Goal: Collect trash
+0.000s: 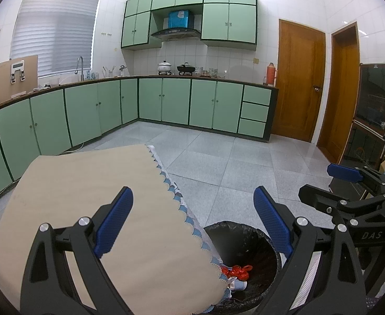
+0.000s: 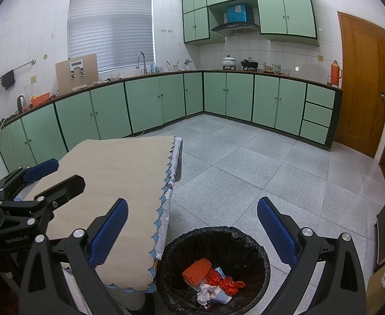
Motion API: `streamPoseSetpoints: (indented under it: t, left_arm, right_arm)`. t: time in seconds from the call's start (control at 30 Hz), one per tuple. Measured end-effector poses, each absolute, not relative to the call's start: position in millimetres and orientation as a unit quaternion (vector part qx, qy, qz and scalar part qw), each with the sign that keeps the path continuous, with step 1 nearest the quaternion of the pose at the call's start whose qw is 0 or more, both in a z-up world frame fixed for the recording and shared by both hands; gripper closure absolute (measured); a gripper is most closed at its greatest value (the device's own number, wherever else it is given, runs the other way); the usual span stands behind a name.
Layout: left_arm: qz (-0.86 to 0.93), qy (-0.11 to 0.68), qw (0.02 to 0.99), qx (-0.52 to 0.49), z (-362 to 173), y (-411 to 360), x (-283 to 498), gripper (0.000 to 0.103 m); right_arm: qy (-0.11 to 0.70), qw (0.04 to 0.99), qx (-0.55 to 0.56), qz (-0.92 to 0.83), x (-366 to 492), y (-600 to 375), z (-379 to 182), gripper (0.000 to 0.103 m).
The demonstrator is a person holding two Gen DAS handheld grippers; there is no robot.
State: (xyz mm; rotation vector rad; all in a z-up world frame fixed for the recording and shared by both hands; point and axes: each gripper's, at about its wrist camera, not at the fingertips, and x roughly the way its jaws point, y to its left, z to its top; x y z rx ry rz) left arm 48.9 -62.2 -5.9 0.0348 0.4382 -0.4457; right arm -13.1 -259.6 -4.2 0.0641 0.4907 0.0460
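Note:
A round bin lined with a black bag (image 2: pixel 255 246) stands on the floor beside the table; it also shows in the left wrist view (image 1: pixel 247 239). Inside lie an orange foam net (image 2: pixel 196 267), red wrappers (image 2: pixel 229 284) and crumpled white paper (image 2: pixel 213 295). Red wrappers (image 1: pixel 238 271) show in the left view too. My left gripper (image 1: pixel 192 223) is open and empty over the table edge; the right view shows it too (image 2: pixel 56 173). My right gripper (image 2: pixel 192 232) is open and empty above the bin; the left view shows it too (image 1: pixel 331 183).
The table (image 2: pixel 119 173) has a beige cloth with a scalloped blue edge. Green cabinets (image 2: pixel 226 97) run along the walls under a cluttered counter. Wooden doors (image 2: pixel 363 78) stand at the right. Grey floor tiles (image 2: pixel 258 162) stretch beyond the bin.

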Motion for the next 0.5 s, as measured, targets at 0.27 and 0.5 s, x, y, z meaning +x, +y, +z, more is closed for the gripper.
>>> streamPoseSetpoints:
  t: [0.27, 0.5]
  left_arm:
    - [-0.218, 0.219, 0.951, 0.016, -5.2, -63.4, 50.0, 0.013]
    - [-0.217, 0.221, 0.951, 0.015, -5.0, -66.6, 49.5, 0.013]
  right_arm:
    - [0.245, 0.969, 0.033, 0.023, -13.0, -264.8, -6.7, 0.006]
    - [0.246, 0.968, 0.034, 0.023, -12.5, -267.6, -7.7, 0.006]
